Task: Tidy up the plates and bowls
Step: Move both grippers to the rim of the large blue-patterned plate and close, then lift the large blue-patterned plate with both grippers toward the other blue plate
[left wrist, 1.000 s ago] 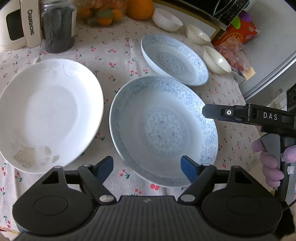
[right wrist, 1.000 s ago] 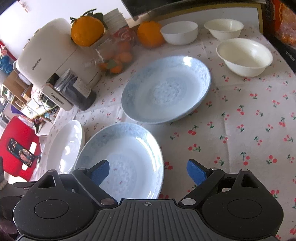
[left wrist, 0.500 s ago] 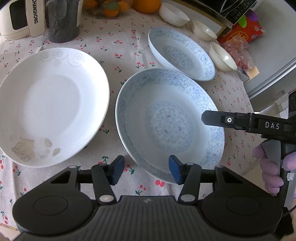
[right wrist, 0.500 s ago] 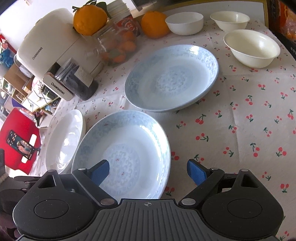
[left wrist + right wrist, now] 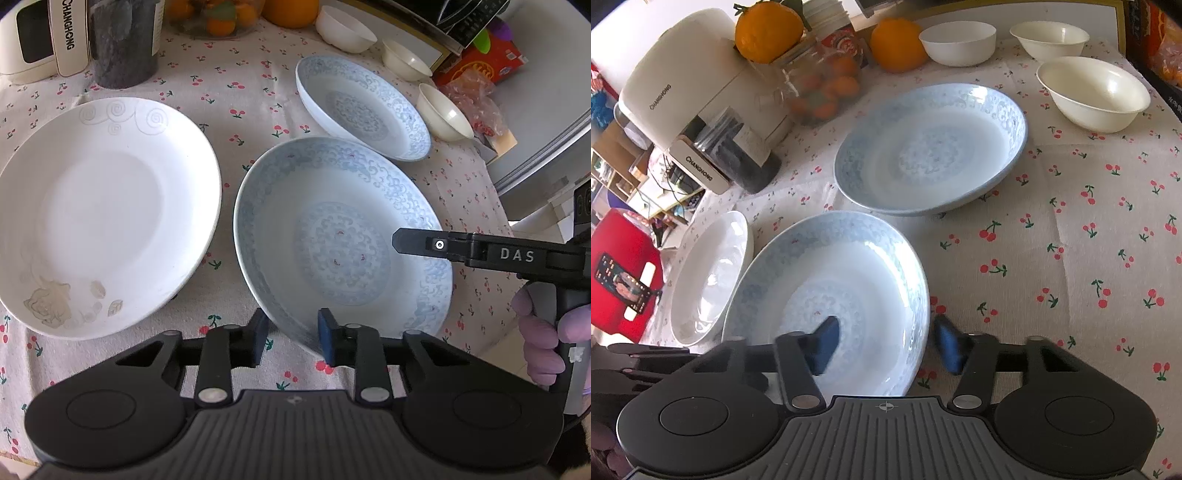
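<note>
The near blue-patterned plate [image 5: 343, 236] [image 5: 827, 280] lies on the cherry-print cloth between both grippers. My left gripper [image 5: 293, 338] straddles its near rim, one pad under the outer wall and one inside; the jaws are closing and almost on the rim. My right gripper [image 5: 886, 345] straddles the plate's opposite rim, jaws closing, with a clear gap left. My right gripper's upper finger [image 5: 417, 242] reaches over the plate. A second blue plate [image 5: 362, 110] [image 5: 931, 151] sits behind it, and a white plate [image 5: 103, 206] [image 5: 709, 280] beside it. Three small bowls [image 5: 958, 42] [image 5: 1049, 37] [image 5: 1093, 92] stand at the back.
A white appliance [image 5: 676, 85], a dark jar [image 5: 123, 40], a glass jar of fruit [image 5: 820, 88] and an orange [image 5: 897, 44] line the back. A red box [image 5: 480, 62] sits by the table's far corner. A gloved hand [image 5: 543, 339] holds the right gripper.
The left jaws have narrowed from wide apart to close around the near blue plate's rim. The right jaws, wide until half a second ago, have swung inward across the opposite rim.
</note>
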A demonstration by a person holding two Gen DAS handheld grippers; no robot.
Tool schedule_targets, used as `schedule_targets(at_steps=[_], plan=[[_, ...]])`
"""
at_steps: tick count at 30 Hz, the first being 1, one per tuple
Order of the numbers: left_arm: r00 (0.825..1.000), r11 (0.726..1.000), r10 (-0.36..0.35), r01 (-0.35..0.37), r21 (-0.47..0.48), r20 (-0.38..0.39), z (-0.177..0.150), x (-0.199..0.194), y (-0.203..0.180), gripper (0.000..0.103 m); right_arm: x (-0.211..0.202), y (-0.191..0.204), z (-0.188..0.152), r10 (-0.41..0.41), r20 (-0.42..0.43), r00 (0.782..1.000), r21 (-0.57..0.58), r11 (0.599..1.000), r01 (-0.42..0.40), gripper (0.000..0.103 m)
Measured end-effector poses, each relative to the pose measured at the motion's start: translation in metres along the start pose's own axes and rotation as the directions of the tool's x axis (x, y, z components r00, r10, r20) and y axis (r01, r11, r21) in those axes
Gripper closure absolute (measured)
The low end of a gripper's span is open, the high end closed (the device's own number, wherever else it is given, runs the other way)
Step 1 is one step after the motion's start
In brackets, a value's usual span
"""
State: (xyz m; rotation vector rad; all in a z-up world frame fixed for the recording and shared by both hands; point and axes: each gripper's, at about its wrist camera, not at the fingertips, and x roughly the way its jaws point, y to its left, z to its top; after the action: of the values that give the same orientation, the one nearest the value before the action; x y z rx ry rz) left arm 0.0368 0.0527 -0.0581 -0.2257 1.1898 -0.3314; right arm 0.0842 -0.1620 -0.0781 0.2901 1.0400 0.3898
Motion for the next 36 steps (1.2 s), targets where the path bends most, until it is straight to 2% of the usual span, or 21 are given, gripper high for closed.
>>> schedule_targets(at_steps=[8, 11, 20, 25, 36], plan=[[1.000, 1.000, 0.007, -0.007, 0.012, 0.001, 0.000, -0.002, 0.000, 0.082, -0.001, -0.004, 0.000, -0.030, 0.003, 1.000, 0.006, 1.000, 0.030, 0.079], [1.000, 1.000, 0.010, -0.010, 0.014, 0.001, 0.001, -0.004, 0.001, 0.082, -0.003, -0.005, 0.001, -0.031, 0.006, 1.000, 0.002, 1.000, 0.031, 0.082], [1.000, 0.998, -0.006, 0.007, -0.055, 0.016, 0.002, -0.018, 0.007, 0.082, -0.019, 0.005, 0.004, 0.012, 0.050, 0.999, -0.025, 1.000, -0.010, 0.082], [1.000, 0.999, -0.002, 0.002, -0.050, 0.018, 0.000, -0.021, 0.005, 0.082, -0.020, 0.007, 0.005, 0.016, 0.047, 0.999, -0.026, 1.000, -0.015, 0.082], [0.998, 0.998, -0.044, 0.046, -0.030, 0.041, 0.001, -0.028, -0.004, 0.082, -0.037, 0.005, 0.010, 0.018, 0.078, 0.997, -0.015, 1.000, -0.017, 0.082]])
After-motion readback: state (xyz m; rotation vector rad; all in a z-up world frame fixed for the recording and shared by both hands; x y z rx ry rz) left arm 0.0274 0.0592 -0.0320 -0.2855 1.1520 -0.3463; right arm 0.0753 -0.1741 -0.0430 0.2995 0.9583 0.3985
